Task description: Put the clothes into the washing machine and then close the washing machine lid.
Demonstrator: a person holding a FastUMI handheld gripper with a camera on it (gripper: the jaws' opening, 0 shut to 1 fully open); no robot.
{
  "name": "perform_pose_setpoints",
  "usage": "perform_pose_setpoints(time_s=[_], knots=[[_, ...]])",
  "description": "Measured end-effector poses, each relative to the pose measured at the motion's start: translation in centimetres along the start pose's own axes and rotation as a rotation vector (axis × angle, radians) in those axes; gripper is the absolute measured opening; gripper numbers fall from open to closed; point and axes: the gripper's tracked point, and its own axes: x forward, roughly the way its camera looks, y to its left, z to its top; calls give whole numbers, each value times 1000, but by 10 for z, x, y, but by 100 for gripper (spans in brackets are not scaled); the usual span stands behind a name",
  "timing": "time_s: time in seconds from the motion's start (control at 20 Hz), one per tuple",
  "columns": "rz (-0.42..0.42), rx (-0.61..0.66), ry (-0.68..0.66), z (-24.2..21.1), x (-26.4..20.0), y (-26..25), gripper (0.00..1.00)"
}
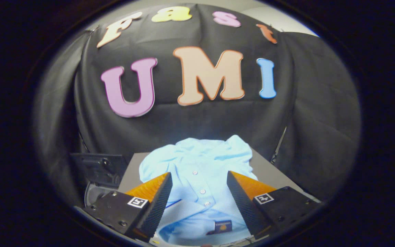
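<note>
A light blue buttoned shirt (197, 171) lies crumpled on a grey table (269, 171), its collar and dark label nearest me. My gripper (199, 180) hovers over it, open, with the shirt's button placket showing between and beyond the two fingers. Neither finger visibly presses on the cloth. To the left of the table, partly behind the left finger, a dark machine with a raised lid (96, 164) and a round opening (94, 193) shows, probably the washing machine.
Black cloth walls close in behind and to both sides of the table. The table's right edge runs near the right finger, with a gap to the cloth beyond it.
</note>
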Motion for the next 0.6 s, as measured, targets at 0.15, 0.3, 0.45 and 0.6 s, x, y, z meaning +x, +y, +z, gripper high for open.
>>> perform_pose_setpoints(time_s=[0.15,0.3,0.45,0.6], knots=[[-81,-78,49,3,33,-19,100],[-52,-96,144,-18,50,-17,99],[-1,-6,173,-21,62,-15,92],[13,-11,178,-21,59,-15,65]])
